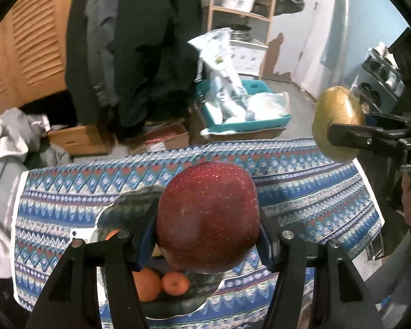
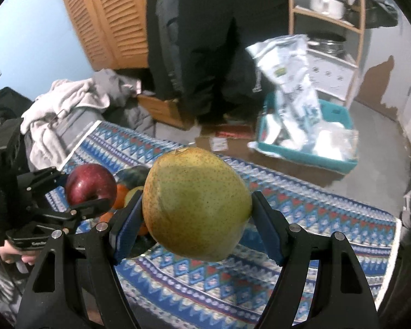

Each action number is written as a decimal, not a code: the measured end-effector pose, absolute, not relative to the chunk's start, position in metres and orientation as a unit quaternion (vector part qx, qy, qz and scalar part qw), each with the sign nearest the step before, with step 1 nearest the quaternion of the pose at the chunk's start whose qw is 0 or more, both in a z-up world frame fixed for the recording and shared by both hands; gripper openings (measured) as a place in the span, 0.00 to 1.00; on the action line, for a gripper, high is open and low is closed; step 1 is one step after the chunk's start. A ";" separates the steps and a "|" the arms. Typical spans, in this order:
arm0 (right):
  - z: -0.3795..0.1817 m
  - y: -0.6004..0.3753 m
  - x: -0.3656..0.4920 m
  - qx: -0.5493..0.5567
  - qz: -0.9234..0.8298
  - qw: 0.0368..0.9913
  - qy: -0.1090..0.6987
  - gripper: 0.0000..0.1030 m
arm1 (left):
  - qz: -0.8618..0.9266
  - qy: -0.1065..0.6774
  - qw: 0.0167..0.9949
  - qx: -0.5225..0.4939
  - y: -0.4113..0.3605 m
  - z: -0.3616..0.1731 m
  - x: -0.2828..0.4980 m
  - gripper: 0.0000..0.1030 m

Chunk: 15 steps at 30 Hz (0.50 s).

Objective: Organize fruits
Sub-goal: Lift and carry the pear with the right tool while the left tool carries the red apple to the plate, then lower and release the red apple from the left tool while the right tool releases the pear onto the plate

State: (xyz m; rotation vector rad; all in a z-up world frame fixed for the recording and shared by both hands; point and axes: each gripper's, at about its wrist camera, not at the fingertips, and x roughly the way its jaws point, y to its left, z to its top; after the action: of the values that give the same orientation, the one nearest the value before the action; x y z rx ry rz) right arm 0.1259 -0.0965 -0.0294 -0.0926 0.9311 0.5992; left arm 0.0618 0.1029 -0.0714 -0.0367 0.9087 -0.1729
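Observation:
My left gripper (image 1: 207, 235) is shut on a dark red apple (image 1: 208, 216), held above a dark bowl (image 1: 123, 208) on the patterned table. Under the apple the bowl holds oranges (image 1: 175, 282). My right gripper (image 2: 196, 219) is shut on a yellow-green pear (image 2: 197, 205), raised over the cloth. From the right wrist view the apple (image 2: 91, 189) and the left gripper (image 2: 76, 192) show at the left, over the bowl (image 2: 134, 172). From the left wrist view the pear (image 1: 337, 109) and the right gripper (image 1: 342, 126) hang at the right, past the table's edge.
A blue patterned cloth (image 2: 301, 219) covers the table. Beyond it on the floor stand a teal bin (image 1: 243, 115) with plastic bags, cardboard boxes (image 1: 161, 139), and a wooden shelf (image 1: 243, 8). Dark coats (image 1: 139, 49) hang at the back, and grey clothes (image 2: 65, 104) are piled at the left.

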 end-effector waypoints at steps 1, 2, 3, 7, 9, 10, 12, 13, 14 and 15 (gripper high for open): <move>-0.031 -0.091 0.125 -0.044 0.288 0.847 0.444 0.74 | -0.078 0.442 0.894 -0.020 0.109 -0.075 0.061 0.61; -0.033 -0.084 0.125 -0.046 0.291 0.845 0.447 0.74 | -0.077 0.444 0.893 -0.022 0.113 -0.077 0.060 0.61; -0.036 -0.075 0.127 -0.049 0.294 0.841 0.450 0.74 | -0.075 0.446 0.891 -0.026 0.119 -0.081 0.059 0.61; -0.046 -0.053 0.129 -0.050 0.309 0.829 0.464 0.74 | -0.064 0.455 0.888 -0.032 0.137 -0.094 0.057 0.61; -0.052 -0.041 0.129 -0.052 0.315 0.822 0.471 0.74 | -0.054 0.464 0.884 -0.038 0.147 -0.105 0.057 0.61; -0.056 -0.036 0.128 -0.055 0.318 0.820 0.473 0.74 | -0.050 0.469 0.881 -0.040 0.152 -0.111 0.056 0.61; -0.061 -0.025 0.128 -0.061 0.323 0.815 0.477 0.74 | -0.041 0.477 0.877 -0.043 0.160 -0.123 0.056 0.61; -0.065 -0.019 0.128 -0.062 0.327 0.811 0.480 0.74 | -0.037 0.482 0.874 -0.045 0.164 -0.128 0.055 0.61; -0.068 -0.014 0.128 -0.063 0.330 0.808 0.483 0.74 | -0.034 0.489 0.870 -0.050 0.169 -0.136 0.054 0.61; -0.071 -0.009 0.127 -0.066 0.332 0.806 0.486 0.74 | -0.033 0.493 0.867 -0.055 0.172 -0.140 0.054 0.61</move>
State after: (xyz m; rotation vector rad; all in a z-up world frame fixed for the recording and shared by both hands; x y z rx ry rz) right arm 0.1271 -0.0090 -0.0713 -0.1405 1.0405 0.7109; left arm 0.0540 0.1722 -0.1404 -0.1150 1.0327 -0.0684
